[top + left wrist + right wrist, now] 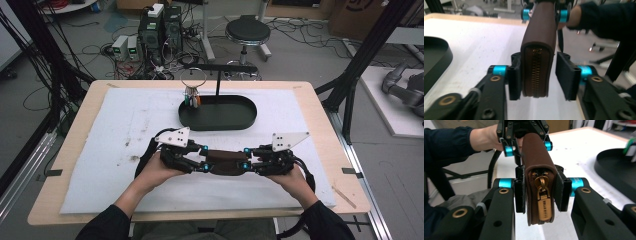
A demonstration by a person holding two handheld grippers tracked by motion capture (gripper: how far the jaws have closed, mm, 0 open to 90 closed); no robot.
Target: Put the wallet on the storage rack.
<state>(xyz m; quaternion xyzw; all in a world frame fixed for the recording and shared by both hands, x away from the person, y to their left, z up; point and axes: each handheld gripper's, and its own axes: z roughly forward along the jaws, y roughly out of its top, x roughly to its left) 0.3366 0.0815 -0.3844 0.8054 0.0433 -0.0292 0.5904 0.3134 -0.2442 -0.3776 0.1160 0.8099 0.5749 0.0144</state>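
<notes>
Gripping zip-pull end of brown wallet [540, 182], right claw [540, 192] clenched on it. Left claw [539, 75] at opposite end, one pad touching, other apart: released. Wallet bridged above white mat [125, 125], likely steadied for unzipping. Black tray [218, 119] behind on worktop [65, 165].

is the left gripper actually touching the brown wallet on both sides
Apart on one side. In the left gripper view, one pad presses the wallet, while bare table shows between it and the other pad.

A brown zippered leather wallet [226, 163] is held level above the white mat, brass pull at its right end.
</notes>
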